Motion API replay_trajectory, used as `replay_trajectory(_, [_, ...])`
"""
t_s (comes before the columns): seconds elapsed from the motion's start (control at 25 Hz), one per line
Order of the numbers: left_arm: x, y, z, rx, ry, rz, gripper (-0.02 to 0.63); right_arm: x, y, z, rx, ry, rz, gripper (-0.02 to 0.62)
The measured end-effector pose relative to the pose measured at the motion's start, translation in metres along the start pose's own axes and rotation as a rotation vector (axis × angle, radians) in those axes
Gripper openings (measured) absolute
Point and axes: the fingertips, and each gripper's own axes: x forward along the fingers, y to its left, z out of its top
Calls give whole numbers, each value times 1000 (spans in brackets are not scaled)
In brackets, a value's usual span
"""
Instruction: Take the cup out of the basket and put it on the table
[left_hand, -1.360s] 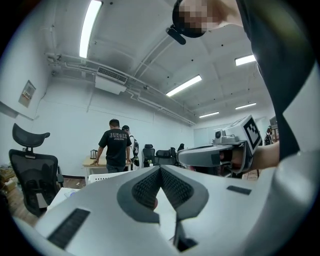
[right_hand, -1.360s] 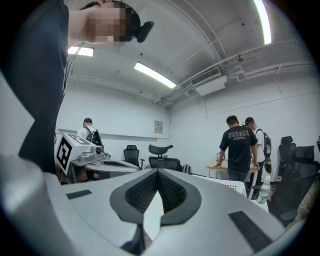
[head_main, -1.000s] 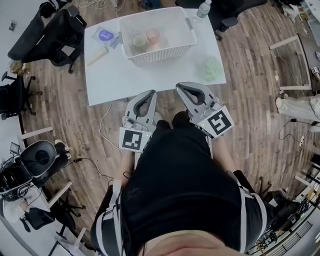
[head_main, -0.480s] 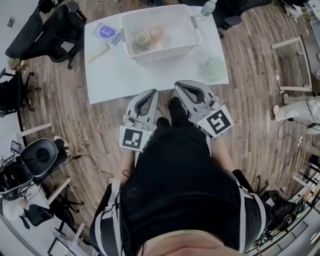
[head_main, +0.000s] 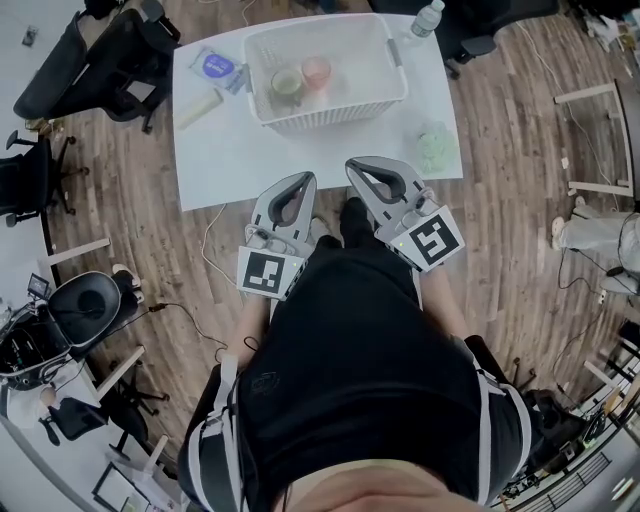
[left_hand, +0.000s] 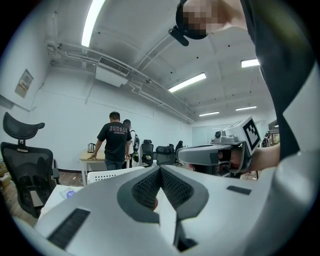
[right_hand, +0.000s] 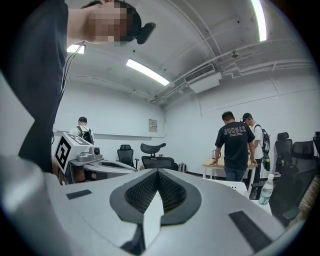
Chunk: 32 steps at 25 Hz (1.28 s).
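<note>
- Since a second ago we see the tabletop (head_main: 240, 160) slide slightly in the head view, with the person's foot showing below its near edge. We read this as a step towards the work.
- The left gripper (head_main: 303, 180) and right gripper (head_main: 358, 164) remain drawn in against the body, their tips only just reaching the near edge of the tabletop.
- In the left gripper view the left gripper (left_hand: 160, 168) has its ridged pads pressed together with nothing between them. The right gripper (right_hand: 158, 173) is likewise closed and empty.
- The basket (head_main: 322, 112) stands at the far side of the tabletop. Inside it, a green cup (head_main: 286, 86) and a pink cup (head_main: 316, 70) stand side by side, both untouched.
- We cannot tell which cup the task intends.
- We judge that the task has not yet begun. One gripper must first open and reach across the tabletop, over the near wall of the basket.
</note>
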Motion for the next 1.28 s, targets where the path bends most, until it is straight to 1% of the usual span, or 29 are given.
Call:
replay_trajectory(0.08, [9, 1, 2, 0, 2, 7, 18, 2, -9, 2, 4, -11, 6, 18])
replay_trajectory(0.28, [29, 7, 6, 9, 8, 40, 18, 5, -37, 3, -4, 17, 11, 18])
replay_trajectory(0.56, [66, 14, 15, 1, 15, 80, 20, 14, -74, 10, 5, -47, 51, 18])
replay_trajectory(0.72, [90, 18, 21, -7, -11, 115, 18, 16, -96, 12, -3, -52, 80, 18])
replay_trajectory(0.92, [119, 19, 20, -9, -14, 152, 18, 13, -126, 4, 7, -43, 112, 18])
replay_trajectory(1.12, [129, 26, 19, -7, -7, 195, 18, 20, -138, -1, 18, -37, 155, 18])
replay_trajectory(1.28, [132, 38, 20, 0, 13, 212, 18, 31, -142, -1, 29, -34, 165, 18])
